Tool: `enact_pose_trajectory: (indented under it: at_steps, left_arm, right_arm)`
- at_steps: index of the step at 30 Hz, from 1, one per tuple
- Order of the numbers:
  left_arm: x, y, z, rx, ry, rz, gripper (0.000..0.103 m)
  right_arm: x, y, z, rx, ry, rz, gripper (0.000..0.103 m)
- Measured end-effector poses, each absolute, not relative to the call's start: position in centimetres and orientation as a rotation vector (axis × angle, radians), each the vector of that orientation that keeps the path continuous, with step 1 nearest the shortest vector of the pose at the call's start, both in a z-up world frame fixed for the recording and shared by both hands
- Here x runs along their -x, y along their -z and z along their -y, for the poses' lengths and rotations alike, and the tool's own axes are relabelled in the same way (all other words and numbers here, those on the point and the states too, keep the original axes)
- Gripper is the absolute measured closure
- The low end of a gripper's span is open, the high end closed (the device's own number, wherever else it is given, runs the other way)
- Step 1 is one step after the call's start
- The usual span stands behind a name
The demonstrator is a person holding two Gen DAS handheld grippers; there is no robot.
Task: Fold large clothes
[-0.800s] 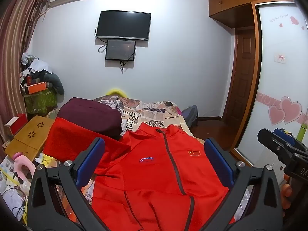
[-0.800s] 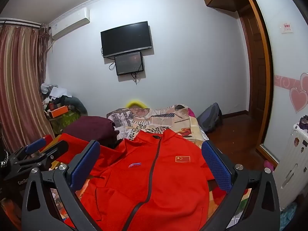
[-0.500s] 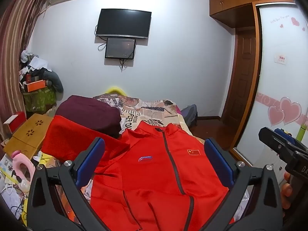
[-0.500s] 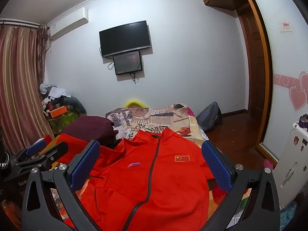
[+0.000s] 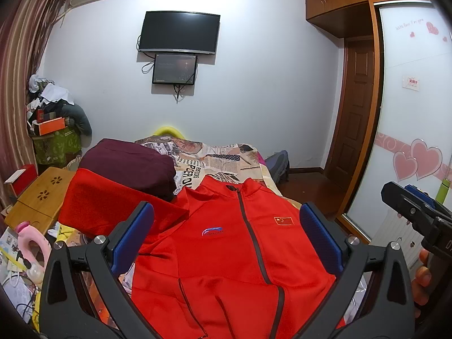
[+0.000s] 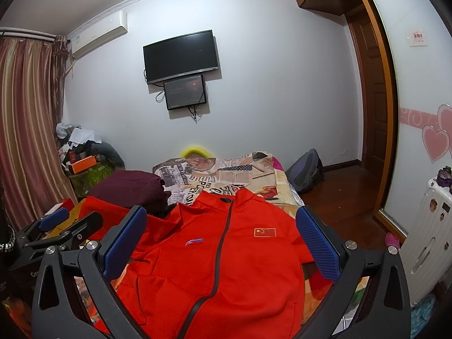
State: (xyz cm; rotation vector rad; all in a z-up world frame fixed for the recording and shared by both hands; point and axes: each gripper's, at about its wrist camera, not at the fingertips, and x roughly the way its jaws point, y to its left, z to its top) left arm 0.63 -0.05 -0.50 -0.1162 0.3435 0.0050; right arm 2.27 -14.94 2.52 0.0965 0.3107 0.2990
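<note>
walls: pale | TV [image 5: 179, 32] wall-mounted | curtain [image 6: 25, 130] striped, left | floor [image 6: 341, 195] dark wood | wardrobe [image 5: 412, 113] sliding door

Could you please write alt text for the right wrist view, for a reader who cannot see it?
A red zip-up jacket lies front-up and unfolded on a bed, its zipper closed, framed by the open blue-padded right gripper held above it. The left gripper shows at the left edge, beside a folded maroon garment; a wall television hangs behind.

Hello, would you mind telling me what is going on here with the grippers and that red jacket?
A person holds two grippers above a bed. A red jacket lies zipped and front-up on it, one sleeve spread sideways. The left gripper and right gripper are both open and hold nothing; no fold shows yet.
</note>
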Motion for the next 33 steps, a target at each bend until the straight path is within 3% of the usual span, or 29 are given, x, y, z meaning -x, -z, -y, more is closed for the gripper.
enact_pose_trajectory:
  at_steps: [33]
  left_arm:
    - [-1.3,0.73,-0.39,0.128,-0.002,-0.361,0.0]
  right_arm:
    - [-2.71,-2.17,15.35,-0.098,-0.294,-0.322,0.0]
